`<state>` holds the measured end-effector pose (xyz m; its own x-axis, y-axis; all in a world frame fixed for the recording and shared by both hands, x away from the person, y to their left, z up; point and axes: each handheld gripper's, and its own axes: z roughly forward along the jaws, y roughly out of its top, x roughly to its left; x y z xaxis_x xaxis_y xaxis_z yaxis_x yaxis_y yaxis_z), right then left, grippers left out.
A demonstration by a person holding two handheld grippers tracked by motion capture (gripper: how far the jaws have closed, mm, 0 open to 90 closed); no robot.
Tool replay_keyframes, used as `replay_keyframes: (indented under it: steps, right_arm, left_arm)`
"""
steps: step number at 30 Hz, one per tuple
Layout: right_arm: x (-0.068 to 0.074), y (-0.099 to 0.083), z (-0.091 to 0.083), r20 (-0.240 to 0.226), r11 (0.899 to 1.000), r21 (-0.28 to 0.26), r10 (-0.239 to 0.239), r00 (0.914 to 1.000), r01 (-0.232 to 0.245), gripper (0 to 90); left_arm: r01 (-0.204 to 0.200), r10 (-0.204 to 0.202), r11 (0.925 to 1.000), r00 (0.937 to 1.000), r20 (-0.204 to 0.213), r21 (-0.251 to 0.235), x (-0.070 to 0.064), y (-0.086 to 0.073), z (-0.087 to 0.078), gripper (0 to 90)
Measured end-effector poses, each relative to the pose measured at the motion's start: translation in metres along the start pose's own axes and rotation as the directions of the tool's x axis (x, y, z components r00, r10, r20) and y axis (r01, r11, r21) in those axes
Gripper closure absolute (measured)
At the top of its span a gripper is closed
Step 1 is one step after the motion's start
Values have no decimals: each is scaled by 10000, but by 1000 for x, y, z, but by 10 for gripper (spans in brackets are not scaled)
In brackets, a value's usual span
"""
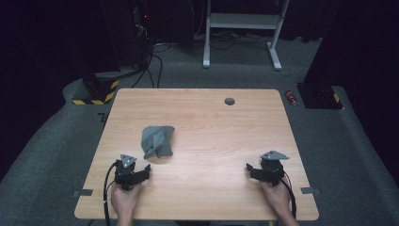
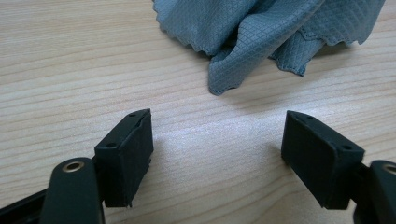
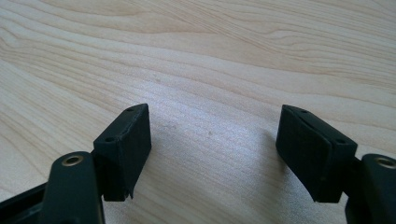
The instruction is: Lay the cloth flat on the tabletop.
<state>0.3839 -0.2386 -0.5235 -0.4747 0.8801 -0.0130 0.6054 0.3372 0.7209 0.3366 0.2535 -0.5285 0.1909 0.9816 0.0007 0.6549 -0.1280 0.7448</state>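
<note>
Clearly the left gripper (image 1: 141, 173) is the nearer one to the grey cloth (image 1: 157, 140) — the cloth lies crumpled on the wooden table (image 1: 211, 188), left of the middle, just ahead of this gripper and a little toward the centre. In the left gripper view the cloth (image 2: 261, 32) fills the upper part, slightly to the right of the line between the jaws, and one hanging corner with a scalloped edge points down toward the gap. Nothing touches it yet; bare wood shows between the jaw tips and the nearest fold.

Both tools stand with jaws spread wide and nothing between them. The left gripper (image 2: 217, 140) rests low over the table, tilted forward, with the person's left hand (image 1: 123, 200) behind it near the front edge. The right gripper (image 1: 253, 170) sits well apart from the cloth, at the right side of the table, and its jaws point inward to the left; its own camera looks at plain wood grain (image 3: 215, 135).

The cloth has no clear long axis, being bunched, though it stretches a little more away from the person than sideways. I judge that a short forward reach of the left gripper — slightly to the right — would meet the nearest corner.
</note>
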Motion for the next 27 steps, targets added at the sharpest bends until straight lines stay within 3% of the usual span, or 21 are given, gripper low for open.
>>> replay_keyframes:
  steps: [27]
  right_arm:
    - [0, 1, 0, 25, 10000, 0, 1, 10000, -1, 264]
  left_arm:
    - [75, -75, 10000, 10000, -28, 18, -2, 1, 1, 251]
